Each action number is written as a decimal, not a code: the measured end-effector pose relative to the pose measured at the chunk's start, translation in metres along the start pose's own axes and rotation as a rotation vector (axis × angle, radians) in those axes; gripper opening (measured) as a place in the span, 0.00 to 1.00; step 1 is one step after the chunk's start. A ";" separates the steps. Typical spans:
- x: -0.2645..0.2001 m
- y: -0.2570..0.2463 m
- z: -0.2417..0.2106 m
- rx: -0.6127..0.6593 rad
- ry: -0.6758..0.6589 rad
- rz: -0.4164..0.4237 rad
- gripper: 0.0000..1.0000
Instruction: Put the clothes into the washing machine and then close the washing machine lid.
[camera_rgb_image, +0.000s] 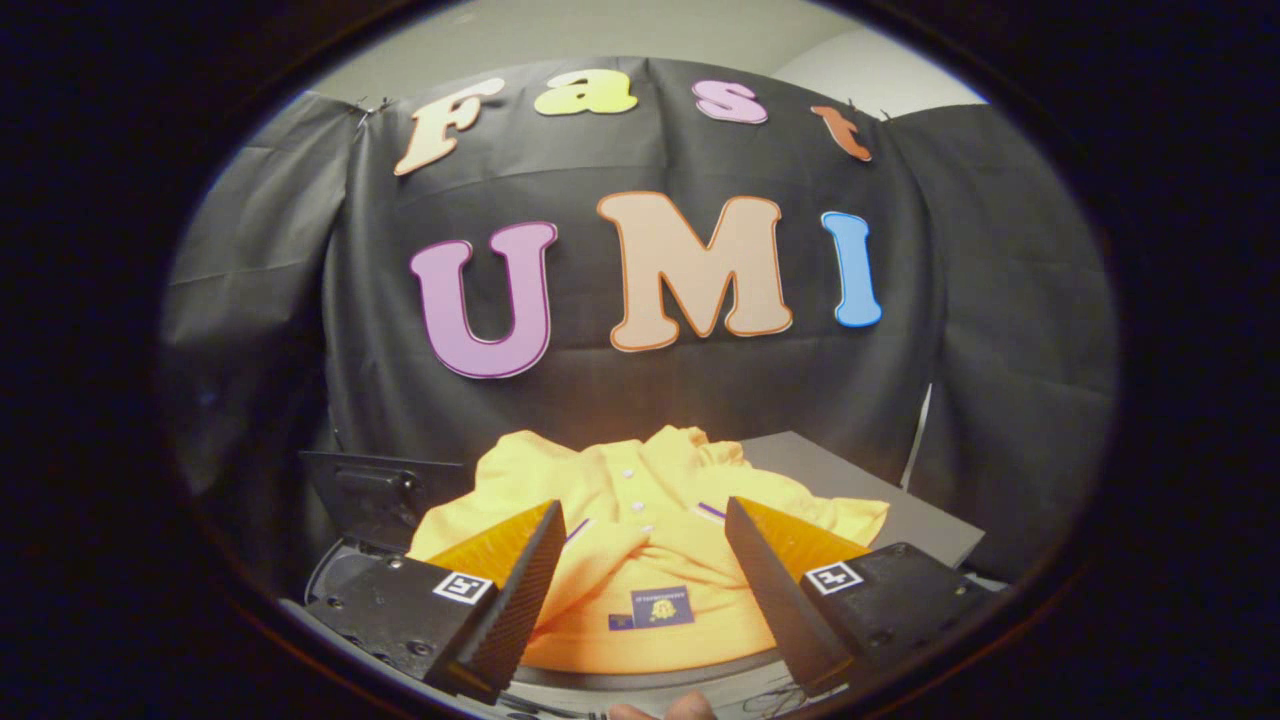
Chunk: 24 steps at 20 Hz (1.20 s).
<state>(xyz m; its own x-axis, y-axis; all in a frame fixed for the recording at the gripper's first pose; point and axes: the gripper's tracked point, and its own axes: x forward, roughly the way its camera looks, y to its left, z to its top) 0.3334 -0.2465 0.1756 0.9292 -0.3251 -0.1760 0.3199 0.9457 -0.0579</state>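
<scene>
Gripper (645, 560) fingers spread, empty; yellow shirt (640, 500) lies between and just ahead of them, near the washer lid (370, 490) at left; loading step, I'd say; next: descend, pinch fabric.

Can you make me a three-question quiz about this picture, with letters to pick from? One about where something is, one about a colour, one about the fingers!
1. Where is the shirt?
A. between and just ahead of the fingers
B. hanging on the wall
C. on the floor

2. What colour is the shirt?
A. blue
B. yellow
C. green

3. How are the gripper's fingers?
A. shut on the shirt
B. shut on nothing
C. open

Answers: 1 A, it lies between the finger tips. 2 B, the cloth is yellow. 3 C, a wide gap shows shirt between them.
</scene>
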 end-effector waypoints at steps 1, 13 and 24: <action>0.007 0.003 0.001 -0.008 0.015 0.000 0.98; 0.060 -0.007 -0.040 -0.130 0.362 -0.081 0.99; 0.052 0.007 -0.042 -0.190 0.354 -0.124 0.15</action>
<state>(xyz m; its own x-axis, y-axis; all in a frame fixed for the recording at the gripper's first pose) 0.3755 -0.2569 0.1247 0.7540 -0.4472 -0.4812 0.3550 0.8937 -0.2743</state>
